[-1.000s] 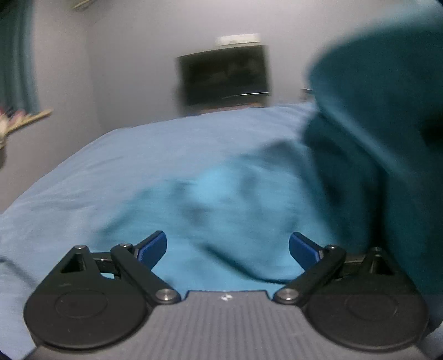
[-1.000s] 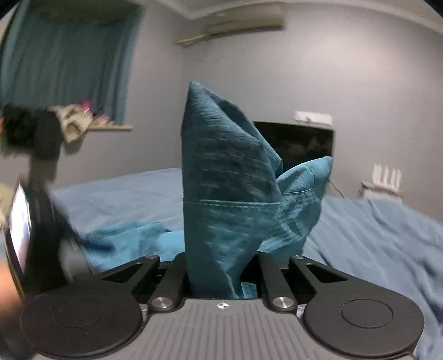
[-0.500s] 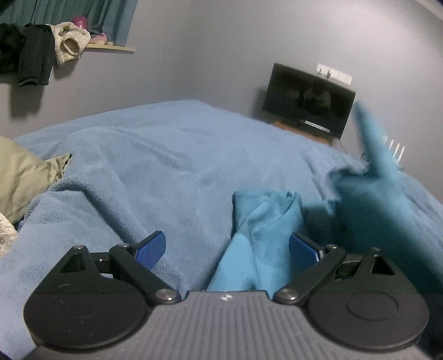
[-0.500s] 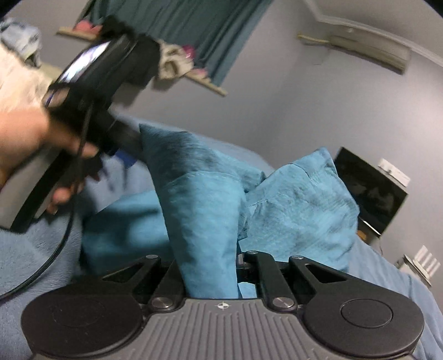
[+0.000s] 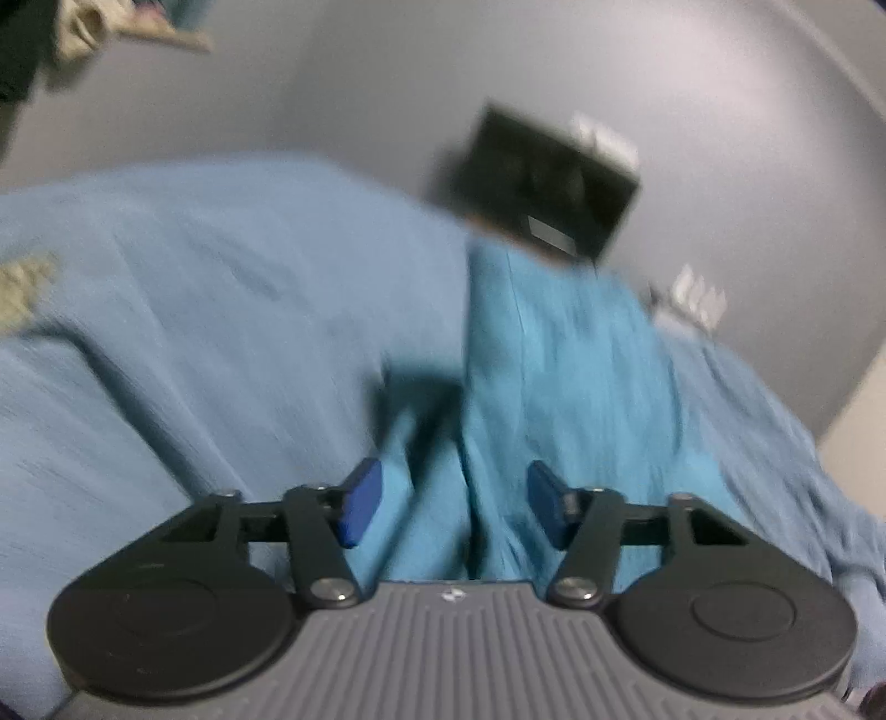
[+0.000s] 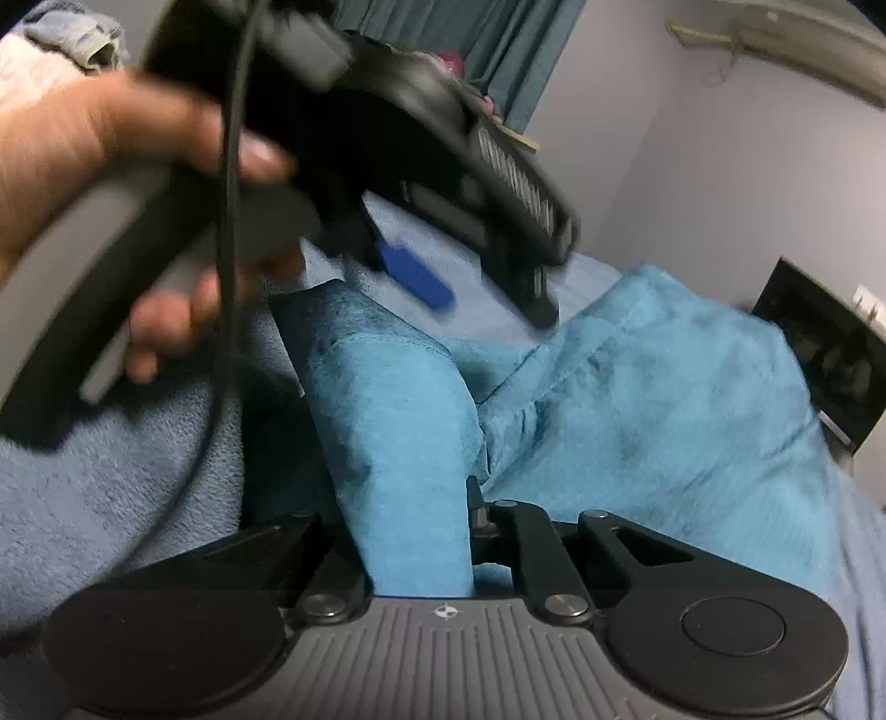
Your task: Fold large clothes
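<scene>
Teal fleece garment [image 6: 410,443] is pinched by the right gripper [image 6: 412,531] while the half-spread left gripper [image 5: 451,504], just closing, straddles another fold to be gripped.

The garment [image 6: 637,399] is a plain bright teal-blue with no print, its nap darker in the folds. Under it the bed blanket [image 5: 232,310] is a paler, greyer blue, also unpatterned. The left gripper [image 5: 454,501] has a black linkage, royal-blue pads [image 5: 362,501] and a ribbed grey body; the right gripper [image 6: 412,526] is the same black and ribbed grey. The walls [image 5: 343,83] are pale lavender-grey. A television [image 5: 540,185] by the far wall is black. The curtain [image 6: 470,39] is dark teal. At the blanket's left edge lies something beige [image 5: 22,288].
</scene>
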Motion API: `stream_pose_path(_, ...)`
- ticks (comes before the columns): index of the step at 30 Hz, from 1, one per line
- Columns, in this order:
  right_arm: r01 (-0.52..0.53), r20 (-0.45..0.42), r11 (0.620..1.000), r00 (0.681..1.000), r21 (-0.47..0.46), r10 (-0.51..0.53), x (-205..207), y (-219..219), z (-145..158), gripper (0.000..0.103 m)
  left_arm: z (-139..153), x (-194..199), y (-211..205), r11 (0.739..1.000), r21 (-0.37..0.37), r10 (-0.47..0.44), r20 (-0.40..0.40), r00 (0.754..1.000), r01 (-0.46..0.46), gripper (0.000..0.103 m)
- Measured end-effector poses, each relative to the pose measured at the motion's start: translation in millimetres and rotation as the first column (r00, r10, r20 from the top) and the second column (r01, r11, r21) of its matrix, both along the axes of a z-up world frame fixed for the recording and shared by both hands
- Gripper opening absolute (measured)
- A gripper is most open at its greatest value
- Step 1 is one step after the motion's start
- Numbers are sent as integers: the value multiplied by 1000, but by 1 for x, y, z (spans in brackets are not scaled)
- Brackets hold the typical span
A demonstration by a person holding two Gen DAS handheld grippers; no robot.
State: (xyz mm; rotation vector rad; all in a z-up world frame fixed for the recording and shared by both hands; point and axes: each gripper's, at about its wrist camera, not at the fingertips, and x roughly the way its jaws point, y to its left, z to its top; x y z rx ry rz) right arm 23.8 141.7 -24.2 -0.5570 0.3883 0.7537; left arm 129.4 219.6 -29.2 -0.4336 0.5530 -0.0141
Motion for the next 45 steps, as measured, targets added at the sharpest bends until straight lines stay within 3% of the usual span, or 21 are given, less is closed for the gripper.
stream_pose_path(4,-13,-1,1000,1000,-16,13,-4,0,-2,12,-11,15,-4,997,-39,-64,-51,997,62,47)
stream_pose_path(6,-18,-7,1000,1000,-16,18,-13,-6,-4,14,-14,20,-4,997,-40,-72,-80,994,69,38)
stream_pose_path(7,-21,-10,1000,1000,-16,21,-13,0,-3,15,-17,24,-2,997,-42,-76,-102,992,72,25)
stream_pose_path(9,-29,-21,999,999,-18,29,-13,-9,-4,18,-23,30,3,995,-61,-81,-122,989,74,13)
stream_pose_path(12,-30,-61,999,998,10,31,-18,-22,12,34,-25,31,4,998,-40,-60,-144,988,55,11)
stream_pose_path(14,-33,-75,999,997,32,36,-19,-37,21,51,-25,30,4,999,-23,-47,-157,987,44,11)
stream_pose_path(18,-21,-101,996,994,84,30,-37,-90,52,59,-28,25,2,1000,15,-22,-189,982,25,10)
stream_pose_path(24,45,-207,967,978,252,8,-34,-158,91,60,-29,26,-9,994,89,-44,-204,978,63,10)
stream_pose_path(28,144,-289,903,957,405,-23,-10,-195,109,61,-31,25,-8,994,88,-42,-209,977,61,10)
stream_pose_path(30,235,-275,888,953,395,-130,3,-204,115,61,-31,23,-8,994,92,-41,-209,977,61,10)
stream_pose_path(36,470,-262,825,878,315,-400,60,-214,98,57,-27,29,-13,993,99,-39,-210,977,61,10)
stream_pose_path(39,520,-303,800,847,300,-437,86,-206,78,52,-27,29,-13,993,97,-39,-210,977,61,10)
stream_pose_path(42,517,-366,798,839,308,-402,101,-199,66,51,-26,26,-12,994,96,-34,-197,980,53,10)
stream_pose_path(44,511,-355,811,842,286,-406,108,-186,57,52,-16,17,-12,993,114,-10,-133,991,26,10)
stream_pose_path(45,503,-342,822,847,266,-407,111,-179,52,52,-8,10,-13,992,124,-2,-65,998,10,10)
